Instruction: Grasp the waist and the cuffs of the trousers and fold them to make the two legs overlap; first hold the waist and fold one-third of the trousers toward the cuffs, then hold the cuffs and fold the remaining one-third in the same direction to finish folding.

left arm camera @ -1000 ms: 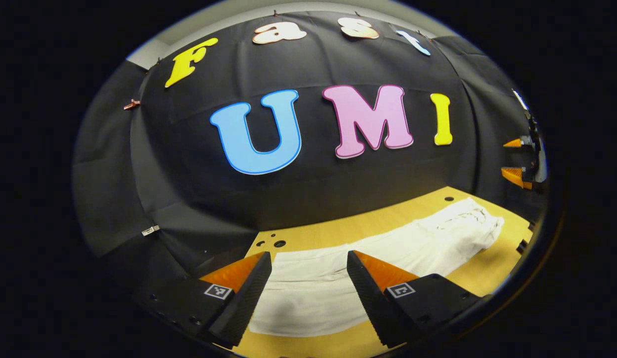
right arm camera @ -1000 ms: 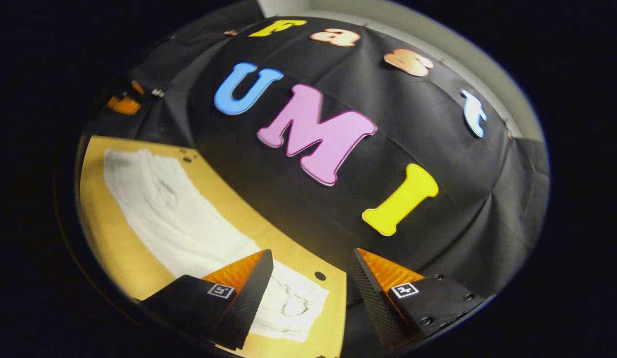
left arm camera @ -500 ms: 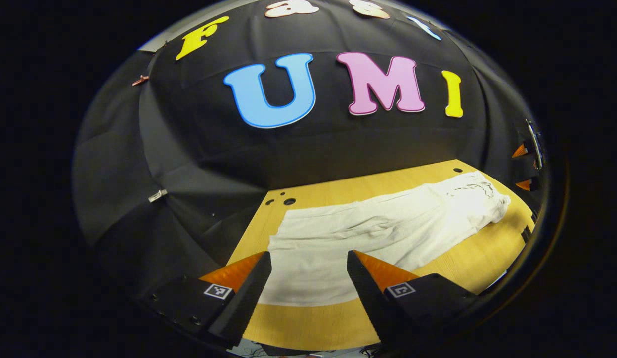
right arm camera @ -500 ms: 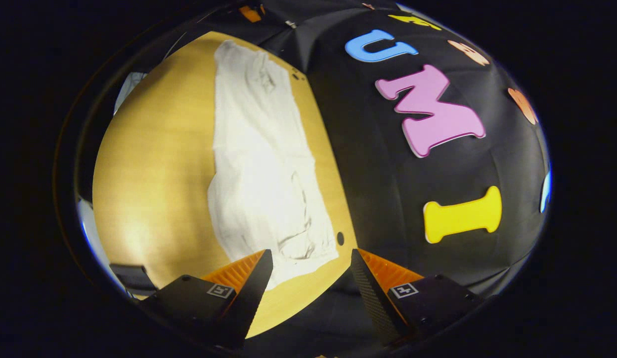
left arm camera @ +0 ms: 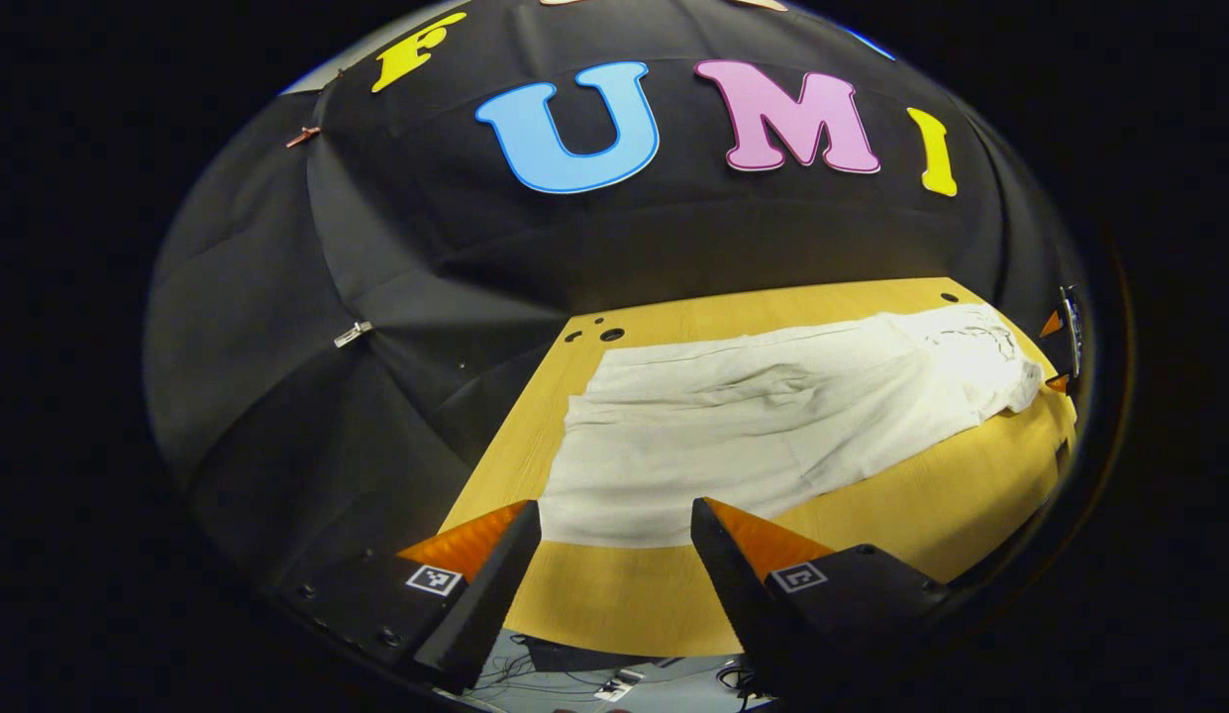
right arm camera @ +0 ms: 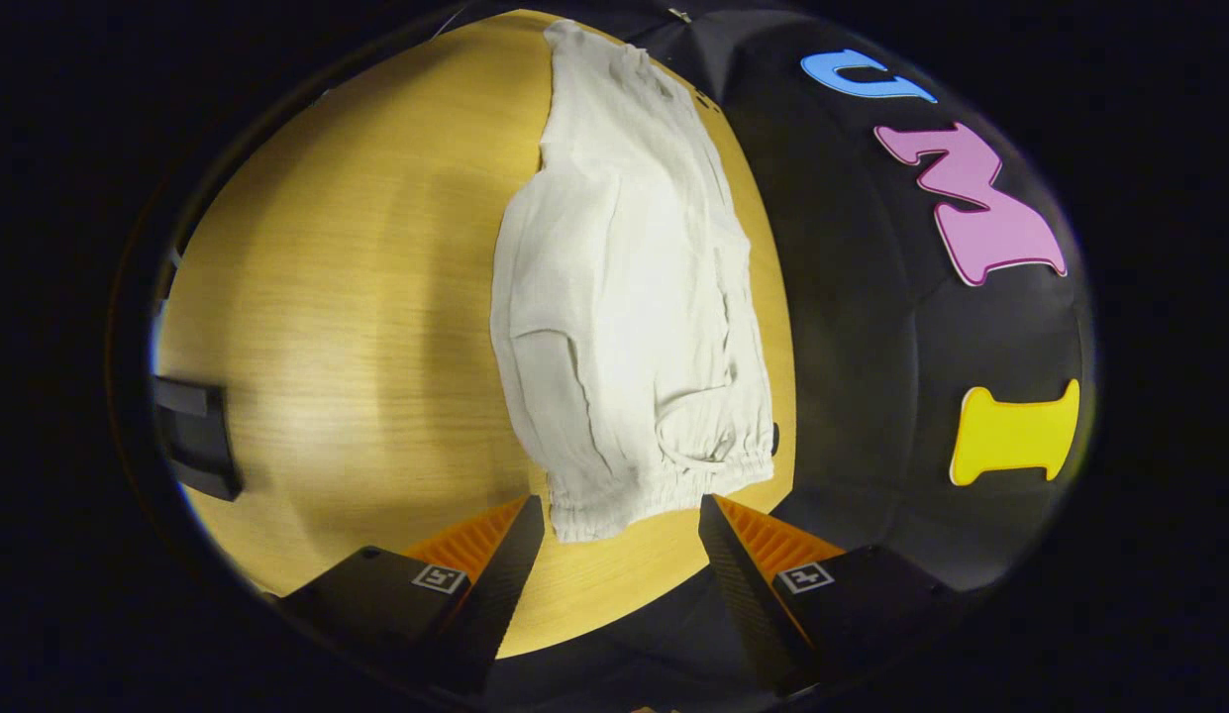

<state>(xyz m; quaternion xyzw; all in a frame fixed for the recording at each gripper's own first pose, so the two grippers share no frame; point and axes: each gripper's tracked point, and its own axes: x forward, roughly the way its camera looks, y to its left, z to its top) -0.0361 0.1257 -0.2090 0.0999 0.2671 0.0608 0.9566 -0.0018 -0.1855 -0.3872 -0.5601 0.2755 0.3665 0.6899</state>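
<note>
- White trousers [left arm camera: 772,426] lie stretched across the wooden table [left arm camera: 871,525], running from about 9 o'clock to 3 o'clock in the left gripper view, with the far end bunched at the right.
- In the right gripper view, the elastic waist [right arm camera: 654,490] sits at 6 o'clock, just ahead of the fingers, and the cloth runs away toward 12 o'clock.
- The left gripper [left arm camera: 614,535] hangs with its fingers apart and nothing between them, off the table's near edge, short of the cloth.
- The right gripper [right arm camera: 622,530] is likewise spread and empty, its fingers flanking the waist but apart from it.
- The garment appears a single narrow strip, so the legs may already overlap; that cannot be confirmed.
- Judged from this, neither third-fold has begun: the waist grasp comes next, then the cuffs.
</note>
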